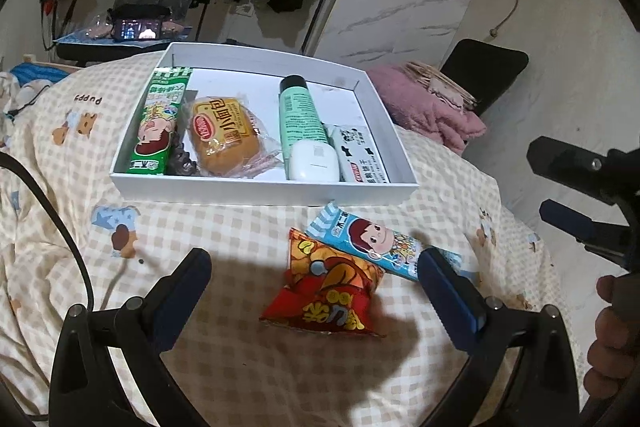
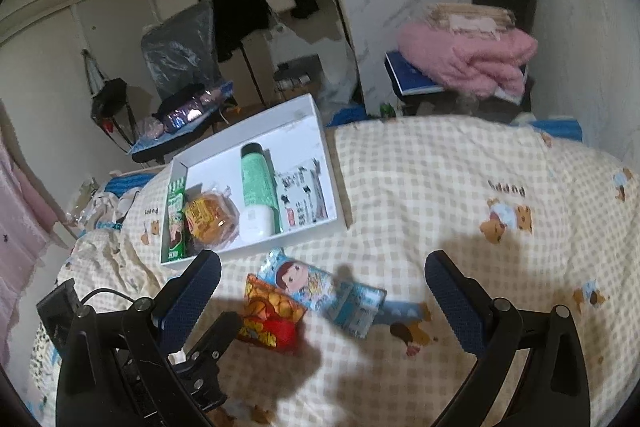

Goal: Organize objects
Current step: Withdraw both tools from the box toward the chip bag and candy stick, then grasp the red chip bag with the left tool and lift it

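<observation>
The left gripper (image 1: 316, 263) hangs low over the quilt (image 1: 240, 367) with its jaws spread wide and nothing between them; the red packet (image 1: 324, 291) lies right under that gap, crinkled and puffed, printed in orange and yellow. The right gripper (image 2: 322, 279) is likewise spread and empty, held off to the side over bare quilt. Touching the red packet's far corner is the blue packet (image 1: 380, 243), a long flat wrapper with a cartoon boy's face, lying slantwise just short of the box (image 1: 260, 193). These two are the only loose items visible on the bed, so the job looks mostly done, with two pieces left to go in. Farther on, the white box already holds a green packet (image 1: 158, 123) along its left wall, a wrapped bun (image 1: 222, 139) beside it, a green tube (image 1: 298, 111) toward the middle, a white case (image 1: 314, 161) resting at the tube's near end, and a white pack (image 1: 360, 155) against the right wall. Open floor shows at the back of the box.
</observation>
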Motion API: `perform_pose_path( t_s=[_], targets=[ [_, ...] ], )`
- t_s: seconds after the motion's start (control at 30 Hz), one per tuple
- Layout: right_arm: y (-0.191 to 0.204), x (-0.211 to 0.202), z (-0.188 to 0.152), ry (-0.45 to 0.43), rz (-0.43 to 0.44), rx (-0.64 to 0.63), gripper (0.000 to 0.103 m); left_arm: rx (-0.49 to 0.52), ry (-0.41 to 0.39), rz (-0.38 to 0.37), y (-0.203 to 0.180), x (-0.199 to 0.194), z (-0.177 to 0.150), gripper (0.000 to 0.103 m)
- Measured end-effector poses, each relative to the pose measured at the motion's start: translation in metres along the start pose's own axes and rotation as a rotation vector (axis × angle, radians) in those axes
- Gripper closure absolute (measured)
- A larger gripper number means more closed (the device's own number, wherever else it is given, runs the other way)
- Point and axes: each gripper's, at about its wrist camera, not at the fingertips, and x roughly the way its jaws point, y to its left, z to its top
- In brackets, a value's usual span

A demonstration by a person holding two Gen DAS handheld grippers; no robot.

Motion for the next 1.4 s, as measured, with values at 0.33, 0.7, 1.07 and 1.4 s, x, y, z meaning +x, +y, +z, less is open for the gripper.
perform_pose_path(
  t_s=[0.33,0.7,1.07,1.4],
  targets=[
    [0.008,0.005,-0.003,-0.068,0.047,-0.056,0.000,0.015,0.049,-0.058,-0.004,0.007,-0.003,0.006],
    [0.007,0.018,-0.008,-0.020,0.071,-0.042,0.001,0.097,0.172,-0.028,-0.017,0.037,-0.010,0.018],
    [0.009,0.020,-0.009,-0.015,0.094,-0.046,0.000,0.092,0.240,0.005,-0.019,0.062,-0.008,0.018],
    [0.008,0.024,-0.010,-0.003,0.101,-0.048,0.000,0.102,0.269,0.020,-0.017,0.074,-0.009,0.029]
  ],
)
